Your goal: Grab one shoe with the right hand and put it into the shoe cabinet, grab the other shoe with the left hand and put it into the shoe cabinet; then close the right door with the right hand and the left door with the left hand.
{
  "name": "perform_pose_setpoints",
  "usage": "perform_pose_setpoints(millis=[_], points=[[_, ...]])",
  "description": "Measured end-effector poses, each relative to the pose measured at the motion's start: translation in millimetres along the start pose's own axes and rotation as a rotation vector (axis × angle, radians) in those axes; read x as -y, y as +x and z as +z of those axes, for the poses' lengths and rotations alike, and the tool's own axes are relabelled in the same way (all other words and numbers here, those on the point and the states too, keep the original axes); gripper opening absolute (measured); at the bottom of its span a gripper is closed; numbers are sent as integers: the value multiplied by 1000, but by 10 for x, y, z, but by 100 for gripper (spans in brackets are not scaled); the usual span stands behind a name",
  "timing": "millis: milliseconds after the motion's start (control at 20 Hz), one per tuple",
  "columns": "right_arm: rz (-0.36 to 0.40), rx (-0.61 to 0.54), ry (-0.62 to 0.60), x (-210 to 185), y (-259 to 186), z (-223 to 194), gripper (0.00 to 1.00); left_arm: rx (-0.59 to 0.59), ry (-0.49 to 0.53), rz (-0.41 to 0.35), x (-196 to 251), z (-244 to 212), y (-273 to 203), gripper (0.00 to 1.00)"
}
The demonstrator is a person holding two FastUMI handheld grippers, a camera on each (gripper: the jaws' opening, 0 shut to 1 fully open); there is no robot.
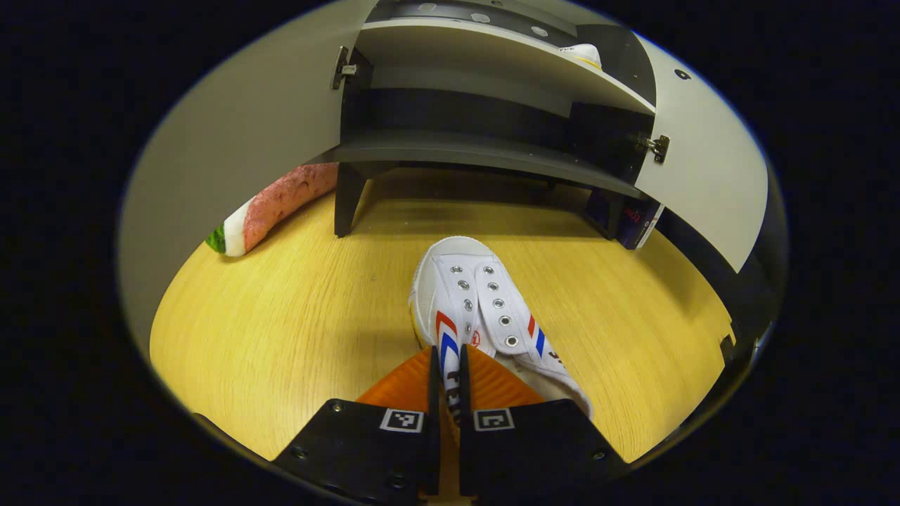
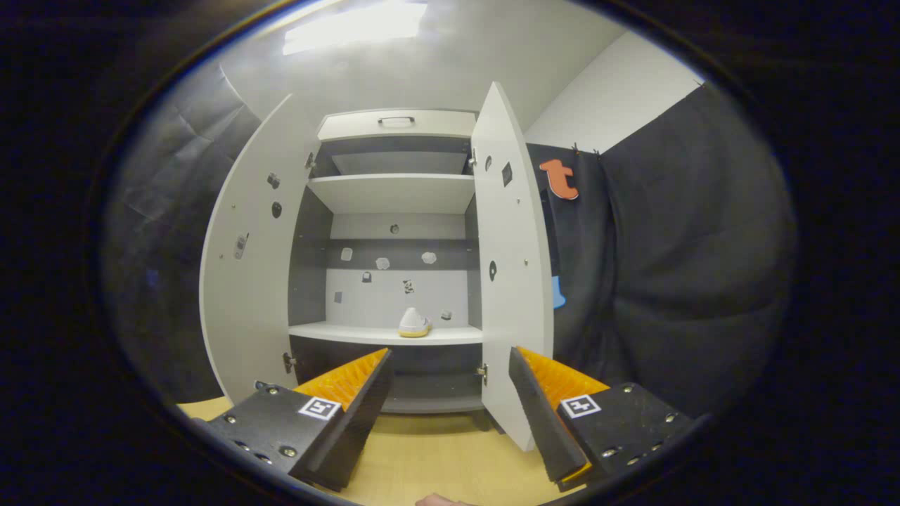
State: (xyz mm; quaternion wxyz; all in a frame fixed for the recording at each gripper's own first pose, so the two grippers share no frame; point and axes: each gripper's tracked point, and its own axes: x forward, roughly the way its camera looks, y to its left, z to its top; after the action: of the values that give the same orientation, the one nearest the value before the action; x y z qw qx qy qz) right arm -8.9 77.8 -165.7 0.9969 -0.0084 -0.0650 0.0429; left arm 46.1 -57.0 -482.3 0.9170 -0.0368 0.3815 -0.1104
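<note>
With one white shoe [image 2: 414, 323] already sitting on a middle shelf [image 2: 351, 333] of the shoe cabinet [image 2: 396, 126], the left gripper [image 1: 450, 369] has its two fingers pinched on the side wall of the second shoe [image 1: 478, 313], which lies on the wooden floor [image 1: 281, 330] with its toe pointing at the cabinet. Gripping by the collar near the heel appears to be a way of carrying the shoe toe-first onto a shelf. Whether the sole has left the floor cannot be told. The right gripper [image 2: 450, 390] hangs back in front of the cabinet with its fingers spread wide and nothing between them, which suggests its own shoe is delivered and it is waiting for the door step. The left door [image 2: 249, 267] and right door [image 2: 510, 267] both stand swung wide, leaving the opening free for the second shoe. A watermelon-slice cushion [image 1: 271, 207] lies on the floor behind the left door. By this reading, the task is about halfway through, with one shoe and both doors to go.
</note>
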Motion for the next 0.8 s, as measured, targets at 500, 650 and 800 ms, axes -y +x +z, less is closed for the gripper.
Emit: perform_pose_setpoints(millis=[500, 650, 800], points=[[14, 7, -3, -14, -104, 18, 98, 42, 152, 157, -50, 233, -89, 3], [14, 10, -7, -19, -126, 37, 98, 155, 180, 155, -30, 397, -242, 2], [14, 30, -5, -23, -146, 87, 98, 242, 191, 134, 26, 583, -542, 2]])
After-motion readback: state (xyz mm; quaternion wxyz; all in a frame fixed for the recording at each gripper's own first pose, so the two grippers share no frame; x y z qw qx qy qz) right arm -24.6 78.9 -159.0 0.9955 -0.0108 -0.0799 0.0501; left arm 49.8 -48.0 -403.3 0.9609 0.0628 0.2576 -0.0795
